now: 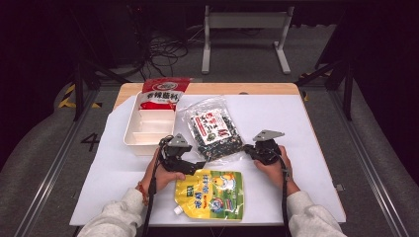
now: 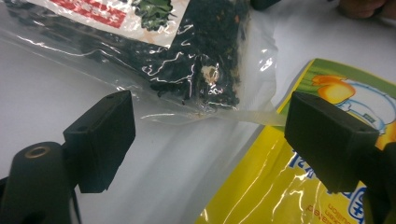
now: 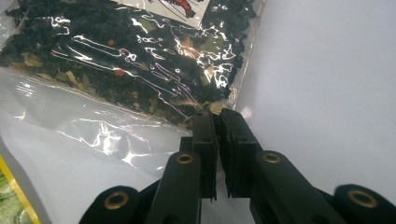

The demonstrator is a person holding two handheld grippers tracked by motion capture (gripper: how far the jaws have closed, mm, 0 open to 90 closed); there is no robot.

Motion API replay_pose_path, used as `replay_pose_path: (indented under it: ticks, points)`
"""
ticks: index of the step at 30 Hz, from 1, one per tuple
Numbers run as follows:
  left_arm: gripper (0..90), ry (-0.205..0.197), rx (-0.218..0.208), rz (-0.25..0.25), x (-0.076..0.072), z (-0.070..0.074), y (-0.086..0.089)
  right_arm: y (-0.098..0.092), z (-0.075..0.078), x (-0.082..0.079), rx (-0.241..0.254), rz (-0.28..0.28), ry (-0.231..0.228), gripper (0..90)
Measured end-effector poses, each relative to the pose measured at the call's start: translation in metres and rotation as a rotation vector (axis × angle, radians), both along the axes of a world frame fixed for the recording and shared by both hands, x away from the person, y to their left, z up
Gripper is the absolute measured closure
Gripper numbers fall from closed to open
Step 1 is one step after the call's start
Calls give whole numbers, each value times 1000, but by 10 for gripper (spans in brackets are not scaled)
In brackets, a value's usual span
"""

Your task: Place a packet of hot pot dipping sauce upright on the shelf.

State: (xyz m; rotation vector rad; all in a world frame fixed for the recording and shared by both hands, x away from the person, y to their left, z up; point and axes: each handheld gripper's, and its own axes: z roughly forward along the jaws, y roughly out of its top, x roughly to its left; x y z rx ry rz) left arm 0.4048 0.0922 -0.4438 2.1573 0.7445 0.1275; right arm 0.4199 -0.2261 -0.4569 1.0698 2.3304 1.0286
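My right gripper (image 3: 217, 114) is pinched shut on the clear bag of dark dried greens (image 1: 216, 132) at its four o'clock corner; my left gripper (image 2: 210, 135) gapes wide at the bag's seven o'clock, above the yellow pouch (image 1: 212, 193)

clear bag of dark dried bits (image 1: 216, 133) | see-through plastic, red-and-white label on top, dark flakes with green and orange flecks | lies flat mid-table, slanted, just right of white tray, above yellow pouch | near clear edge (image 2: 201, 112) overlaps pouch corner | near-right corner (image 3: 219, 105) pinched between black jaws
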Motion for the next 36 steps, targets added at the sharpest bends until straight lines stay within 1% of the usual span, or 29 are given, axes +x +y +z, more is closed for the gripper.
replay_pose_path:
  ticks: [1, 3, 4, 5, 6, 7, 8, 9, 10, 11, 12, 14, 16, 18, 19, 20, 21, 22, 23, 25, 26, 27, 29, 30, 31, 33, 34, 35, 36]
  points:
    - [171, 9, 0, 6, 1, -1, -1, 1, 0, -1, -11, 2, -3, 897]
    - [171, 27, 2, 34, 0, -1, -1, 2, 0, -3, -16, 15, -6, 898]
    - [172, 38, -7, 29, -1, 0, -2, 3, 0, -3, -20, 17, -6, 898]
    - [173, 40, -3, 15, -1, 1, -3, 3, 1, -4, -23, 18, -6, 898]
    - [172, 24, 19, 13, -1, 1, -5, 2, 1, -4, -18, 18, -4, 897]
    - [178, 21, 30, 13, -1, 0, -7, 2, 1, -3, -11, 17, -1, 875]
    - [185, 33, 24, 6, 0, -2, -8, 1, 1, -3, -8, 12, -1, 845]
    - [186, 43, 22, 1, 1, -4, -9, 0, 1, -3, -9, 6, -4, 793]
    - [190, 51, 30, 2, 2, -6, -10, -1, 2, -3, -14, -11, -12, 694]
    - [195, 48, 44, -6, 3, -7, -10, -2, 3, -3, -16, -29, -17, 603]
    - [198, 51, 39, -8, 3, -8, -10, -3, 4, -2, -14, -64, -14, 551]
    - [208, 46, 32, -10, 3, -7, -9, -7, 4, 0, 22, -74, 8, 538]
    - [218, 47, 25, -7, 3, -7, -9, -8, 2, 2, 41, -77, 55, 490]
    - [224, 46, 34, -17, 4, -8, -10, -7, 3, 1, 53, -73, 74, 496]
    - [225, 44, 37, -16, 4, -8, -10, -7, 4, 0, 74, -69, 97, 538]
    - [224, 45, 34, -14, 4, -8, -10, -6, 4, -1, 98, -64, 115, 536]
    - [224, 42, 33, -14, 4, -8, -9, -5, 4, -2, 85, -70, 108, 559]
    - [227, 44, 33, -13, 4, -8, -9, -4, 4, -3, 67, -79, 94, 617]
    - [230, 51, 28, -11, 4, -8, -8, -5, 4, -2, 65, -88, 87, 663]
    - [228, 51, 21, -12, 4, -8, -8, -8, 3, -1, 76, -110, 92, 767]
    - [225, 51, 21, -12, 4, -8, -8, -10, 2, 0, 85, -125, 87, 843]
    - [225, 50, 19, -9, 4, -8, -8, -10, 2, 0, 85, -125, 87, 843]
    - [208, 45, 20, -13, 4, -8, -8, -11, 2, 0, 80, -131, 80, 892]
    - [208, 44, 21, -12, 4, -9, -8, -11, 2, 0, 84, -132, 78, 898]
    - [242, 35, 41, -23, 3, -8, -7, -12, 2, 0, 81, -134, 84, 900]
    - [260, 32, 43, -24, 3, -8, -7, -14, 3, 0, 88, -130, 95, 889]
    - [265, 36, 33, -23, 4, -8, -6, -16, 4, 0, 108, -136, 104, 785]
    - [299, 39, 29, -42, 4, -8, -6, -19, 5, 0, 120, -155, 107, 725]
    - [355, 35, 19, -53, 3, -7, -5, -22, 5, 0, 131, -169, 110, 696]
